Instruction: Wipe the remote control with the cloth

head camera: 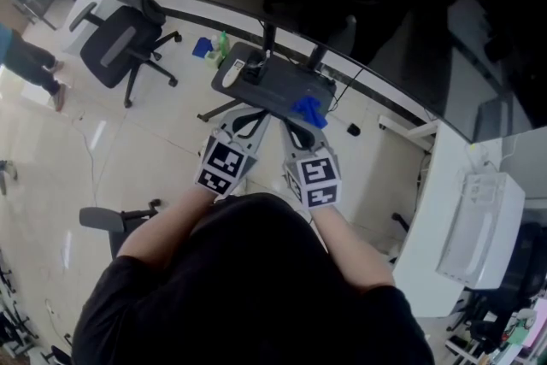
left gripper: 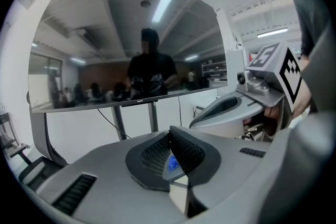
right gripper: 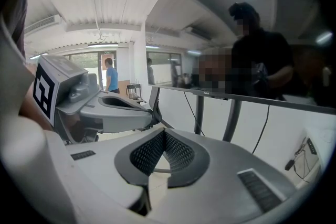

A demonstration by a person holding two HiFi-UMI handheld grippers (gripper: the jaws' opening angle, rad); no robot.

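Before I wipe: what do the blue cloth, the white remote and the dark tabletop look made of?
Blue cloth: soft fabric by its crumpled folds, matte; weave too small to tell.
Remote control: probably hard plastic, a smooth white rigid bar.
Tabletop: dark, flat, matte; painted metal, plastic or laminate, I cannot tell which.

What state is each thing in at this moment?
left gripper: jaws shut, nothing gripped
right gripper: jaws shut, empty
blue cloth: bunched on the small table, not held
remote control: lying on that table, untouched
screen: dark, only reflections
office chair: unoccupied
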